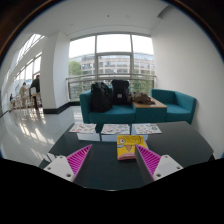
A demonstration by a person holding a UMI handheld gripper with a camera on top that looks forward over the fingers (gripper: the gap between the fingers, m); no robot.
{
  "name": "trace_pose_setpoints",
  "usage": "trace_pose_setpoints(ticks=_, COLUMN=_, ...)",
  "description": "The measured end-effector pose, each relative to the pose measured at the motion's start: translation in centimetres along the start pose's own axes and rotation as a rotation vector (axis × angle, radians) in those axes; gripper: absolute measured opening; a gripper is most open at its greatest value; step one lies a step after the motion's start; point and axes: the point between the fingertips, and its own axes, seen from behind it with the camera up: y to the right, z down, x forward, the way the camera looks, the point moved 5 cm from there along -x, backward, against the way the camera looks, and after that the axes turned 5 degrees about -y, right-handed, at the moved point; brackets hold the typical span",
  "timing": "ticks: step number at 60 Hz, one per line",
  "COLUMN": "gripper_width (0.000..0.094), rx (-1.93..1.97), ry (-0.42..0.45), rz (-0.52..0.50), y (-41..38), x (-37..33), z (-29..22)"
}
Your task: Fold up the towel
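Observation:
A folded yellow towel (129, 147) with a pink and blue cartoon print lies on the dark table (105, 160), just ahead of my right finger and touching its tip. My gripper (111, 160) is open and empty, its two pink-padded fingers (73, 160) spread wide above the table top. The towel sits to the right of the gap between the fingers, not between them.
Several paper sheets (115, 128) lie along the table's far edge. Beyond stands a teal sofa (150, 105) with dark bags (110, 95) on it, in front of large windows. A person (35, 90) stands far off to the left in a bright corridor.

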Motion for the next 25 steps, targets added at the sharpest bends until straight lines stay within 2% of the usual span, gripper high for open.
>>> trace_pose_setpoints(ticks=25, gripper_width=0.0851, rx=-0.007, ry=0.001, rz=-0.002, y=-0.4, x=-1.1, z=0.6)
